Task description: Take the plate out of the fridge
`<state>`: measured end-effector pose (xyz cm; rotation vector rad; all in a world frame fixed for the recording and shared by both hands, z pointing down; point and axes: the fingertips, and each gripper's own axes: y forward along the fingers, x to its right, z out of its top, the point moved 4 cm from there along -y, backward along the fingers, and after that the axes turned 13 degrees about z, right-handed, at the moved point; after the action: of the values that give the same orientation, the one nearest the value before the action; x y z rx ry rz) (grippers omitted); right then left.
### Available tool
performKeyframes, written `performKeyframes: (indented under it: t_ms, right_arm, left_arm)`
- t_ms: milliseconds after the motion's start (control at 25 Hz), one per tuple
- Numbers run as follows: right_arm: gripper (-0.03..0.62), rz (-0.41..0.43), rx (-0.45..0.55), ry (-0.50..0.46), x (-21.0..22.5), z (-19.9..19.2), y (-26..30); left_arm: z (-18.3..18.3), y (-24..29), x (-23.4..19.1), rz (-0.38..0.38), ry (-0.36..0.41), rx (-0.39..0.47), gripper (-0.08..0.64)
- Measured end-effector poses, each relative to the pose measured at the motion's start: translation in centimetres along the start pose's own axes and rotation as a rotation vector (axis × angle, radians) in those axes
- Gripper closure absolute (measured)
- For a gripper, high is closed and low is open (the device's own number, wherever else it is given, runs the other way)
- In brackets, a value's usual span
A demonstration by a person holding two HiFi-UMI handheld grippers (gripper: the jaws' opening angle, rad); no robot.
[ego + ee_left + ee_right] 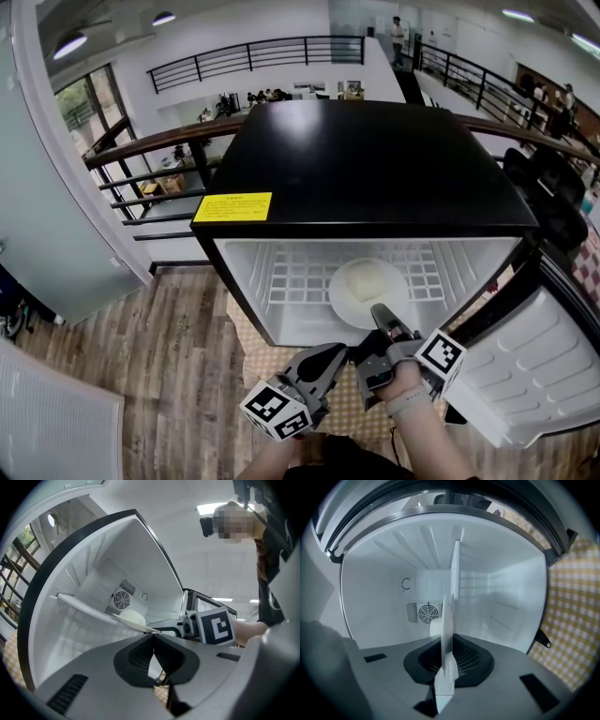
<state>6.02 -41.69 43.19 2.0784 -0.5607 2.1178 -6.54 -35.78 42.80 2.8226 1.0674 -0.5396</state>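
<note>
Right hand-held gripper [383, 317] is pinching the white plate [349, 298] by its rim at the plate's 5 o'clock. Left hand-held gripper [153, 637] is pressed together, empty, at 8 o'clock of the right one. I'd draw straight back toward 6, level and slow, since the edge grip could pivot. Plate sits flat on the wire shelf [281, 281] in the fridge [375, 169], with a pale domed lump [366, 279] on it.

The wire shelf [281, 281] in the fridge [375, 159] carries one plate [368, 292], near its front edge, right of the middle.
</note>
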Motion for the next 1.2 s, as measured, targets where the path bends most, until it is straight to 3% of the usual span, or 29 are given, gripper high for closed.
performKeyframes:
  t_ms: [1200]
  right_arm:
    - [0.551,0.109,-0.022,-0.003,-0.8,-1.4,-1.3]
  left_arm:
    - [0.0,-1.9,0.3,0.004,-0.008,-0.002,0.551]
